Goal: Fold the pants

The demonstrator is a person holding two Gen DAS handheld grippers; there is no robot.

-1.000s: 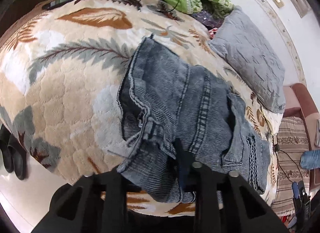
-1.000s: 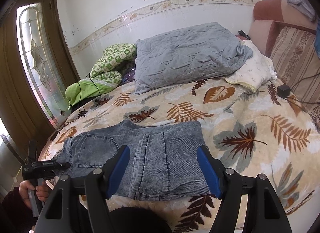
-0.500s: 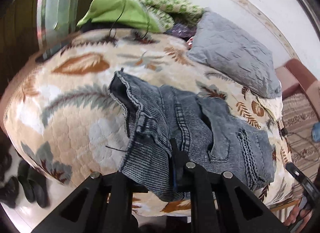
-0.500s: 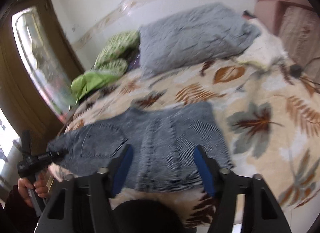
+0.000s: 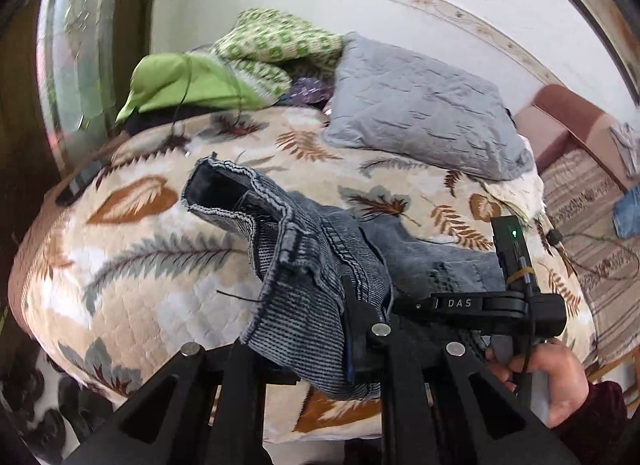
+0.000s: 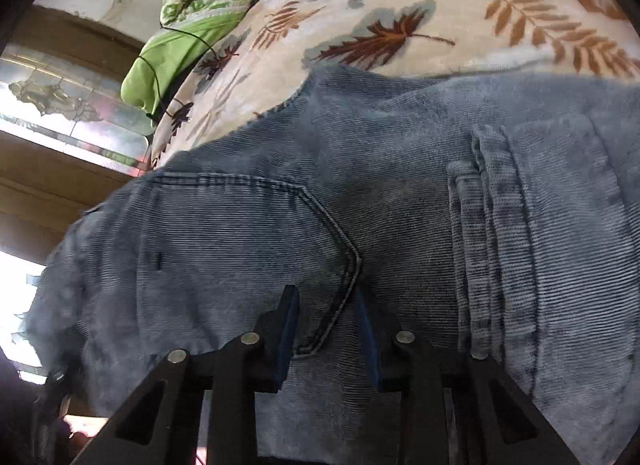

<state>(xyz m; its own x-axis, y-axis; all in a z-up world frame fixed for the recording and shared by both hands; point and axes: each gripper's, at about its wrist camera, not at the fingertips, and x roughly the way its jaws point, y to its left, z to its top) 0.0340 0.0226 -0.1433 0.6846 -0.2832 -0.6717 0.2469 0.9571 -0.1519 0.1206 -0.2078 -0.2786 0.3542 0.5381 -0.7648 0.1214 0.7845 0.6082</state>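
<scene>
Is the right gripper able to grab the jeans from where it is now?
Probably yes. The right gripper is right over the jeans, its jaws closing with denim by the back pocket seam between them. Nothing blocks it.

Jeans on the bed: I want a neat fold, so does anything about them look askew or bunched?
Yes. The waistband end of the jeans is lifted and crumpled in the shut left gripper, its hem gaping open rather than flat on the leaf-print blanket. The right gripper is closing over the back pocket seam.
</scene>
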